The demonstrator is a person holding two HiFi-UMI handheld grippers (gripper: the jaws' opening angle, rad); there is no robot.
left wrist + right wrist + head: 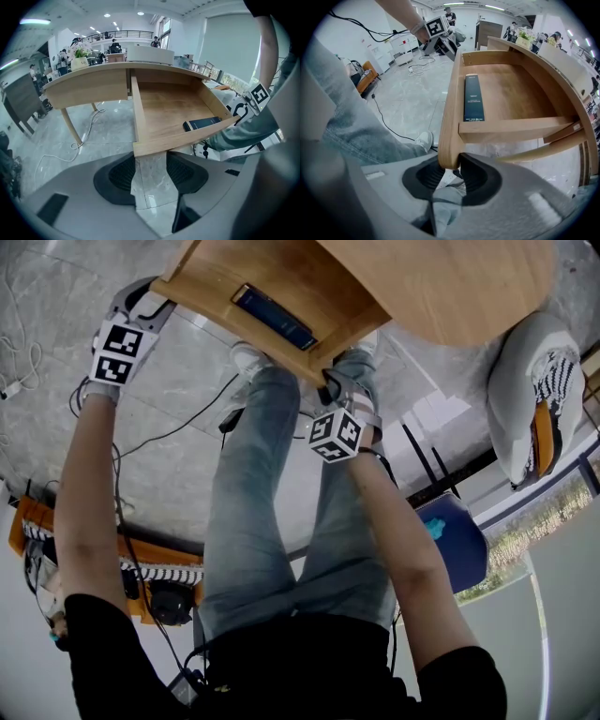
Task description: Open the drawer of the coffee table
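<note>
the drawer is pulled well out from under the coffee table, and 1 dark flat box is seen lying inside it. the right gripper is clenched on one end of the drawer's front panel, the wood being taken between its 2 pads. the left gripper is released: its fingers are spread wide, with only floor shown between them. the panel's other corner is seen just beyond its tips.
</note>
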